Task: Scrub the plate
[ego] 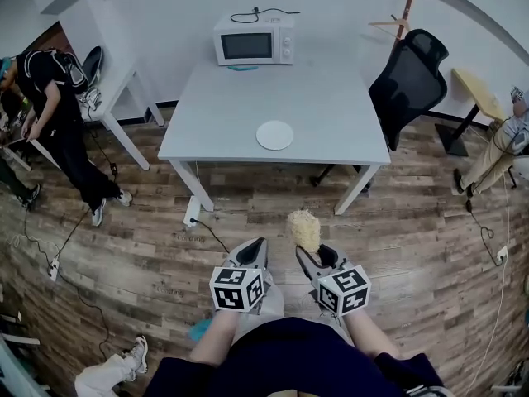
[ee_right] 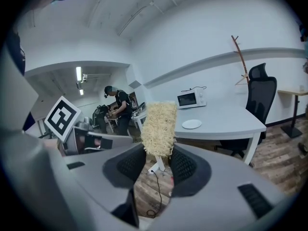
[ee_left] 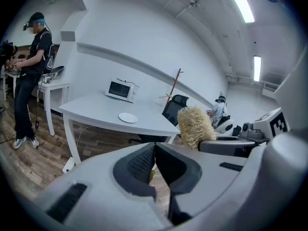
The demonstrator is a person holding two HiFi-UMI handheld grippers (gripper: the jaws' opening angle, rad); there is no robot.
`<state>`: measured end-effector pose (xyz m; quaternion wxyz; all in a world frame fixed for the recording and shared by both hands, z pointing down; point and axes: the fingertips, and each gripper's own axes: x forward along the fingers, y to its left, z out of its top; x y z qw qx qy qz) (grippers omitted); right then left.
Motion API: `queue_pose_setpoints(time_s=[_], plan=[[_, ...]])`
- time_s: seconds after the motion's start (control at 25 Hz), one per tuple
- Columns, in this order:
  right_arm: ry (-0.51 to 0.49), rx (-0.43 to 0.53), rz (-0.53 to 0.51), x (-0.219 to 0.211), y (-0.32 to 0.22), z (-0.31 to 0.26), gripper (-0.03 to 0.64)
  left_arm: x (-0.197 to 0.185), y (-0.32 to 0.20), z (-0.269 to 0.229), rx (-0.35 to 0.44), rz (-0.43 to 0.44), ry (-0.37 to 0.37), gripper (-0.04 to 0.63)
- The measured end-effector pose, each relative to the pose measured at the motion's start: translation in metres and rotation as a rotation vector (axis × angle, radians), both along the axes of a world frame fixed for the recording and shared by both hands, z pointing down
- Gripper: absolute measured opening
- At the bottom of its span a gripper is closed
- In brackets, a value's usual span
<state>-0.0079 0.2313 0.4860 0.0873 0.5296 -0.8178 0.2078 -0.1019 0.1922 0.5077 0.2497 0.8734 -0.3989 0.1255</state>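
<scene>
Both tools are out in front of the person, side by side over the wooden floor (ego: 413,238) and aimed at the white surface (ego: 331,98) ahead.

The left tool (ee_left: 154,150) is clenched: its dark ribbed pads are pressed flat against each other, with nothing caught between them.

The right tool (ee_right: 159,154) is grasping a pale, straw-like scrubber (ee_right: 159,125). It clamps the scrubber by its lower end, so the shaggy bulk stands up above the jaws.

The plate (ego: 274,135) is small, round and white. It lies flat on the surface, toward the near edge and about midway along it. It is well apart from both tools, with a stretch of bare floor and the surface's front edge in between.

In the head view the plate sits almost straight ahead of the gap between the two tools. The left gripper view shows it above and to the left of the shut jaws. The right gripper view shows it just to the right of the scrubber's top.

Behind the plate, a white microwave (ego: 254,41) sits at the surface's far edge. A black office chair (ego: 409,81) stands at the right end. A white power strip (ego: 192,211) lies on the floor by the near left leg. Far to the left stands a person (ego: 58,114) in dark clothes.
</scene>
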Motion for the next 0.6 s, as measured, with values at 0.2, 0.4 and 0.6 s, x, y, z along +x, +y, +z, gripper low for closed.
queue_pose_setpoints(time_s=[0.2, 0.4, 0.6], plan=[[-0.006, 0.003, 0.005, -0.015, -0.054, -0.009, 0.15, -0.013, -0.054, -0.003, -0.01, 0.012, -0.009, 0.018], [0.006, -0.005, 0.011, -0.029, -0.101, -0.009, 0.15, -0.024, -0.104, -0.001, -0.018, 0.031, -0.017, 0.018], [0.019, -0.01, 0.035, -0.033, -0.141, -0.007, 0.15, -0.03, -0.147, 0.003, -0.036, 0.037, -0.002, 0.018]])
